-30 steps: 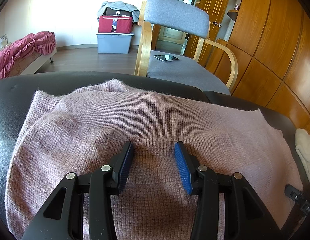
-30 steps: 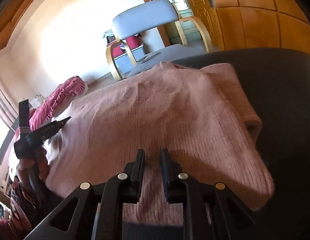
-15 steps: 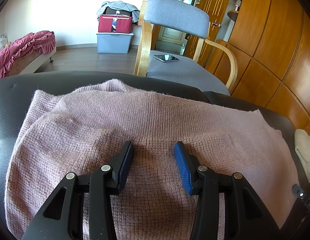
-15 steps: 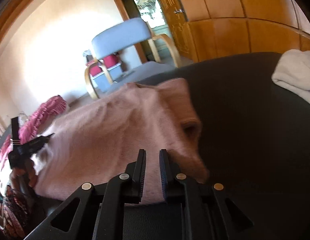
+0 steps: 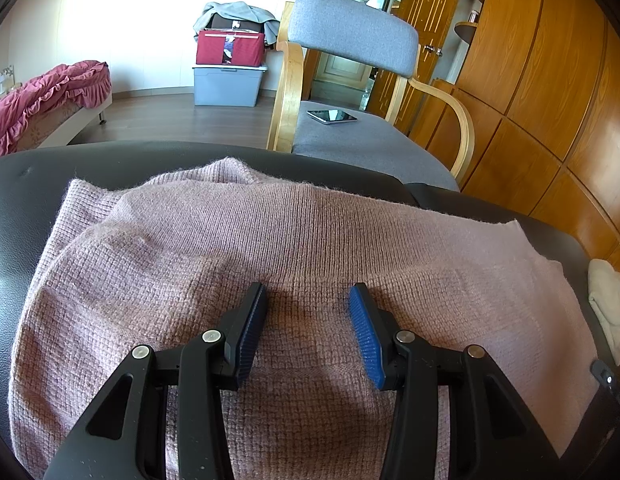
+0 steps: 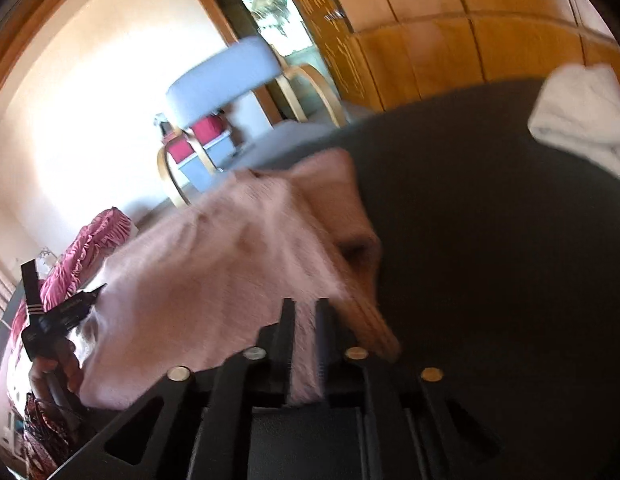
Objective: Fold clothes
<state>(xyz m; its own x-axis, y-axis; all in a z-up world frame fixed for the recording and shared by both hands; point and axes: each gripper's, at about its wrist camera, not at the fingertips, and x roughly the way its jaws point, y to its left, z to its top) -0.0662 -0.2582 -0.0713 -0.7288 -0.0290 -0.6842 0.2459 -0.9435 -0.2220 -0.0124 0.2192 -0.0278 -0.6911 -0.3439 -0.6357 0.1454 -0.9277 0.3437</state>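
With the pink sweater (image 5: 294,256) spread across the black desk (image 5: 26,184) in the lower frame, the left tongs (image 5: 308,320) should pin it, spread, while the right tongs (image 6: 306,320), pinching its edge, carry that flap over evenly without bunching.

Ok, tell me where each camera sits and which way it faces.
Left wrist: on the left tongs, looking down their open fingers at the pink sweater and the grey chair.
Right wrist: on the right tongs, shut on the sweater's edge, facing the black table; the left tongs and hand show.
Shared: sweater, chair, white cloth.
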